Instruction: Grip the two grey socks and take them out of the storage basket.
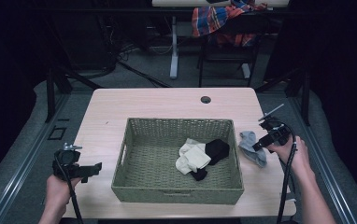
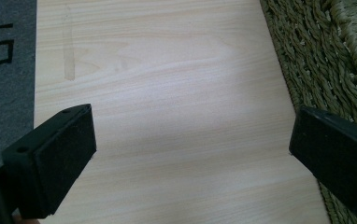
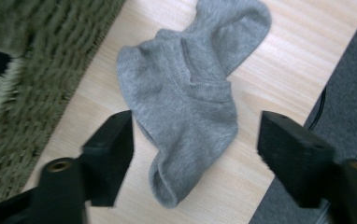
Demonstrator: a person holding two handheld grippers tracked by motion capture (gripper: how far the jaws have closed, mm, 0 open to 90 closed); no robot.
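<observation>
Right gripper (image 3: 193,154): jaws wide over my grey sock (image 3: 190,102); left gripper (image 2: 190,161) wide, idle. Risk: pinching one fold, sock slipping free.

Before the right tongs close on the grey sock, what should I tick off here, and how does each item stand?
1. Right tongs open: ok, jaws spread wide.
2. Grey sock between the jaws: ok, its lower part lies in the gap in the right gripper view.
3. Sock free of the basket: ok, it lies on the table beside the right wall, apart from it.
4. Left tongs out of the way: ok, open over bare table left of the basket.
5. Room in the basket: ok, a cream sock and a black sock lie in its right half.
6. Jaws low enough to grip: cannot tell.
</observation>
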